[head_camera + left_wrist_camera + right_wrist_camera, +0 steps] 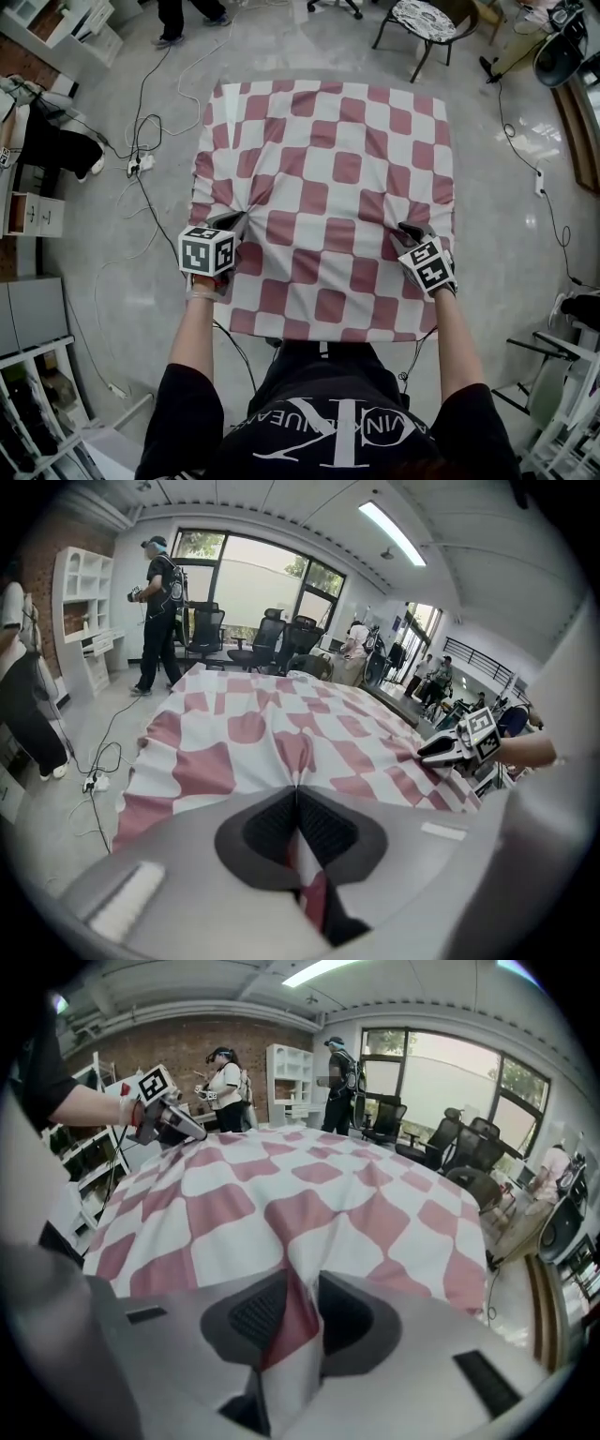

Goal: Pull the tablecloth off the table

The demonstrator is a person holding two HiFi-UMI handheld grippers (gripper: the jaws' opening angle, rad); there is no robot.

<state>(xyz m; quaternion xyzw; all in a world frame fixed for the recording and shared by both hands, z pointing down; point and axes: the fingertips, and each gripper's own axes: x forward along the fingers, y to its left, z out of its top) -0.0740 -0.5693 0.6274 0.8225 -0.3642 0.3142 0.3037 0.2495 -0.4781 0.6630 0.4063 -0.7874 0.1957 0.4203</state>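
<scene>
Pinching the tablecloth near its front edge with both tools, I judge the grip step done and the pull itself not yet begun. The red-and-white checked cloth lies spread over the whole table, which is hidden under it, and hangs down on every side. My left gripper has its jaws pressed tight together on a thin ridge of fabric, and creases fan out from that spot. My right gripper, well apart from it toward the other front corner, holds a thicker fold that fills the gap between its pads, with the cloth gathered up toward it in the same way. Nothing stands on the cloth that I can see. The next move, as I read it, calls for drawing both tools back toward my body together and evenly, so the cloth slides off the far edge instead of skewing, while making sure the fatter fold on the right does not slip out.
</scene>
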